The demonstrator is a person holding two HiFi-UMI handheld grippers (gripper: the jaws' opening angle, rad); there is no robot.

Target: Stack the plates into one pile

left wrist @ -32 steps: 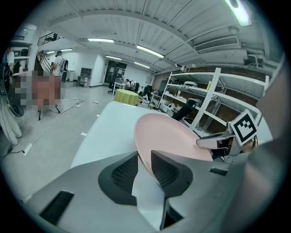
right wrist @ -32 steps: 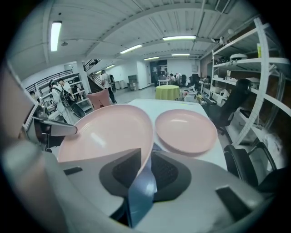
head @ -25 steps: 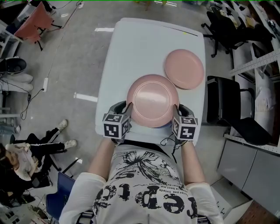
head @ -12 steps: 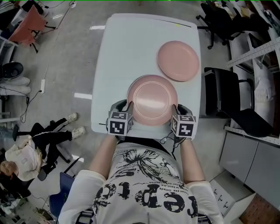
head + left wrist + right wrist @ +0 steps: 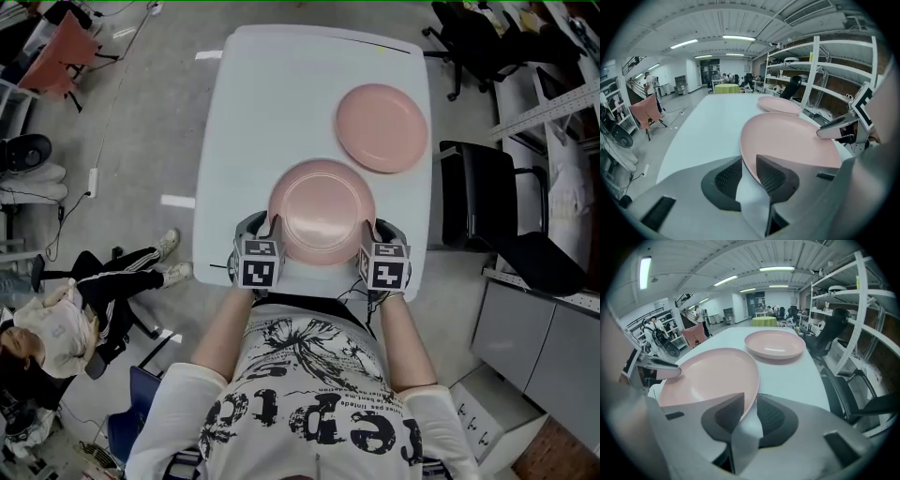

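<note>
A pink plate [image 5: 322, 211] is over the near edge of the white counter [image 5: 262, 112], with a tool at either side. The left hand-held gripper [image 5: 747, 159] has the plate's left rim between its jaws and looks clenched on it. The rim lies against the inner pad, though a sliver of counter shows beside the other pad, so that grip is hard to be sure of. The right hand-held gripper [image 5: 751, 397] has the right rim between its jaws, which are opening. The rim lies along the inner pad with a gap to the outer one, so the hold is released. A second plate [image 5: 382, 127] lies flat toward the counter's far right corner, apart from the first.
</note>
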